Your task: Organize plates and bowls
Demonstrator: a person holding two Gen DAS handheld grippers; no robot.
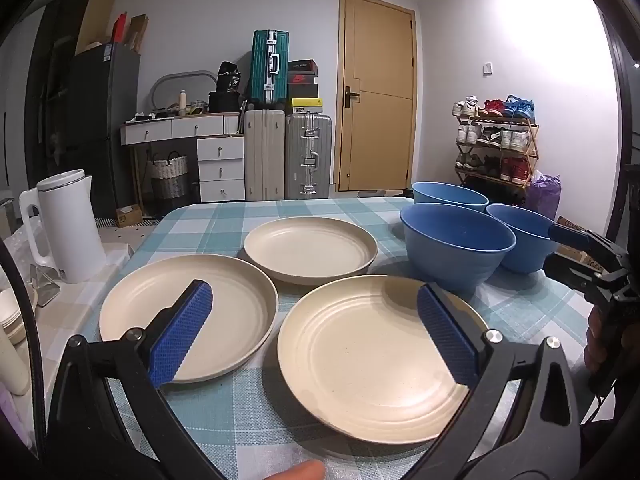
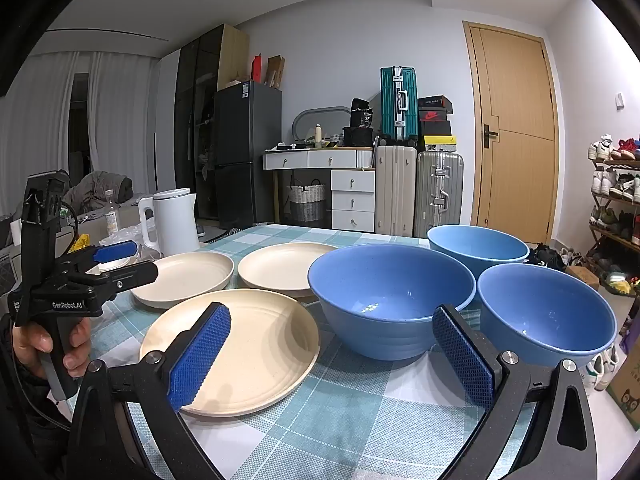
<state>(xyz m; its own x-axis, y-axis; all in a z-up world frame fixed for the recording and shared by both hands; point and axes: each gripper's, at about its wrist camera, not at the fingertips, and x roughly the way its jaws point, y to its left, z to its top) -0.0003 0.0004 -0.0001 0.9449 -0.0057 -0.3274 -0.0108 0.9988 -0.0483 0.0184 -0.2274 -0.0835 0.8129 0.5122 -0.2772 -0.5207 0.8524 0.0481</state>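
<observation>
Left tool (image 1: 316,320) and right tool (image 2: 332,344): both spread wide, empty, hovering. Three cream plates (image 1: 376,352) and three blue bowls (image 2: 390,300) sit separately mid-tabletop (image 1: 224,412). Nothing stacked; next likely gripping one rim.

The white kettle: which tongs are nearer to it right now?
Left. The left tongs hover open over the cream plates, on the white kettle's side of the table. The right tongs are open before the blue bowls, farther away.
</observation>
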